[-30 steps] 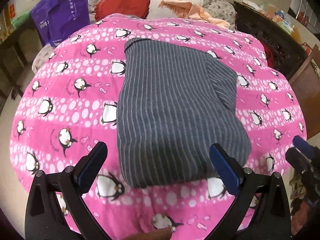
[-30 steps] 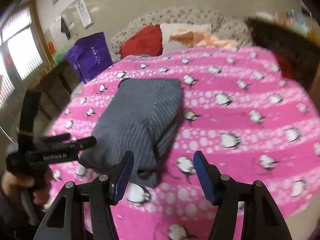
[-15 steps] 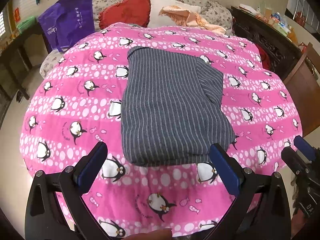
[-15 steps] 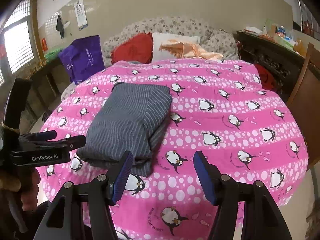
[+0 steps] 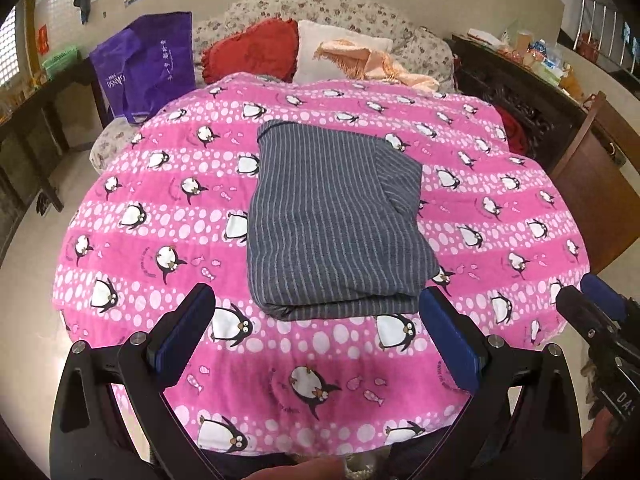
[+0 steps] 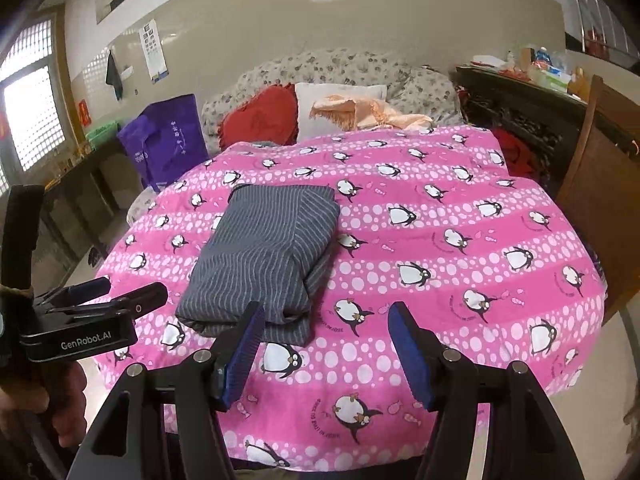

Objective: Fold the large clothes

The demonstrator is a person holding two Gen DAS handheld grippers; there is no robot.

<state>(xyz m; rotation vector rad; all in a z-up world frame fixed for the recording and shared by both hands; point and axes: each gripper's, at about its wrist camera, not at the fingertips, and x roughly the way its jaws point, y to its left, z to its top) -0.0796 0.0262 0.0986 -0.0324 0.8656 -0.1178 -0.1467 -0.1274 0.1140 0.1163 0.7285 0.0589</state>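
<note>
Covering the work surface is a pink penguin-print blanket (image 5: 132, 280), with a floral sofa back (image 5: 332, 10) rising behind it at 12 o'clock. Lying flat near the blanket's centre is the grey striped garment (image 5: 332, 224), folded into a compact rectangle; 1 folded layer is overlapping its 2 o'clock corner. In the left wrist view, the left gripper (image 5: 318, 330) is hanging at 6 o'clock with its 2 blue pads spread wide, nothing between them, clear of the garment's near edge. The right gripper (image 6: 324, 346) is showing a moderate gap between its pads, also empty, with its left pad lining up over the garment's near corner; contact cannot be confirmed. A purple bag (image 5: 150, 62) is standing at 10 o'clock, a red cushion (image 5: 252, 50) and white pillow (image 5: 320, 50) at 12 o'clock. A dark wooden cabinet (image 5: 532, 92) is sitting at 2 o'clock.
</note>
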